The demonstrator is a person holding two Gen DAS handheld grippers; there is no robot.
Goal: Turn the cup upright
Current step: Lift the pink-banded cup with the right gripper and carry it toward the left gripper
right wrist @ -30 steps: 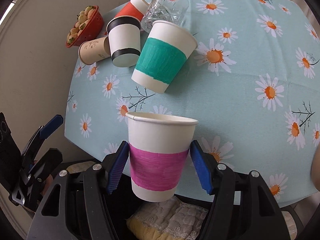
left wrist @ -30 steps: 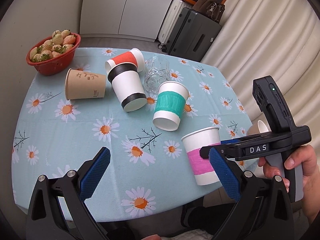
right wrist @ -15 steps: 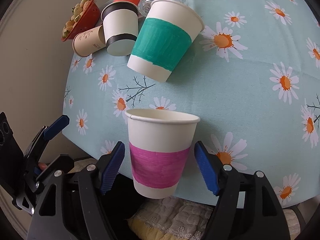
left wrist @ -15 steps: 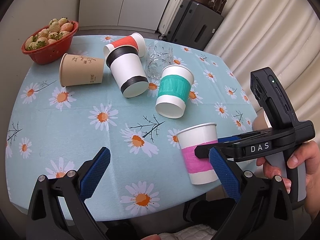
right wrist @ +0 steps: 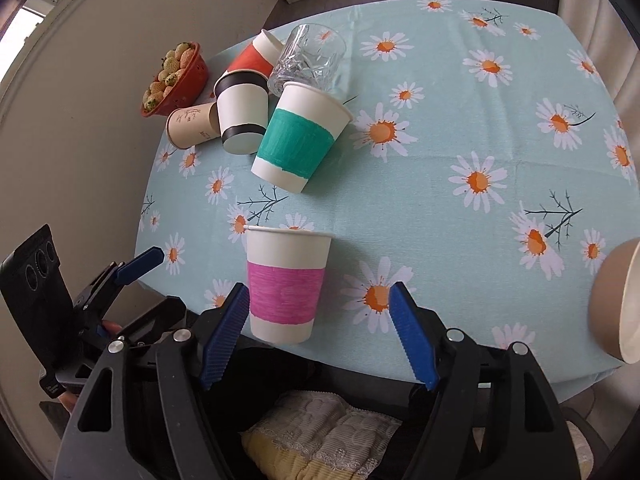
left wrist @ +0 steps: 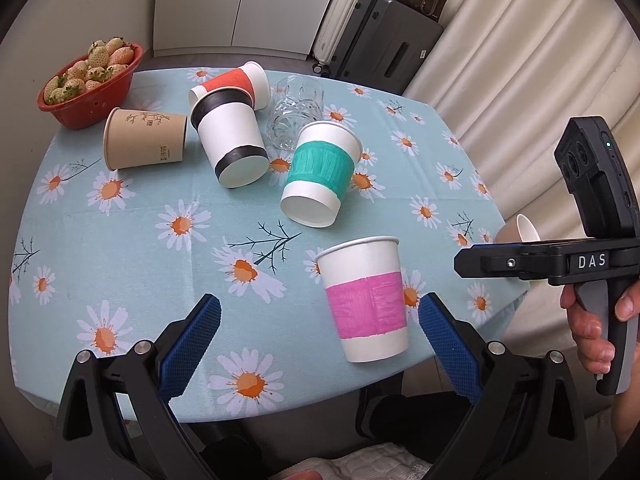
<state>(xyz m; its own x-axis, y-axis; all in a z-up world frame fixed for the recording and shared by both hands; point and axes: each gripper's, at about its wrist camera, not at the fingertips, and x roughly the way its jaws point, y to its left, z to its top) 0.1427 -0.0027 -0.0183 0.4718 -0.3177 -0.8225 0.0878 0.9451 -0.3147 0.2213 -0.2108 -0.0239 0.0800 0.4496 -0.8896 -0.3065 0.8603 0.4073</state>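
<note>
Nearest, right claw (right wrist: 316,336) spread wide, its left pad touching or just beside the pink-banded cup (right wrist: 286,284), upright at the tabletop (right wrist: 460,216) near edge. Left claw (left wrist: 318,350) wide, empty. Farther, at 11 o'clock, teal-banded cup (right wrist: 298,138) on its side.

The worktop (left wrist: 120,240), under a daisy-print cloth, carries a pink-banded cup (left wrist: 366,300) upright at its near edge, tipped cups (left wrist: 236,140) and a glass (left wrist: 296,118) farther back, and a strawberry bowl (left wrist: 92,92) far left.
</note>
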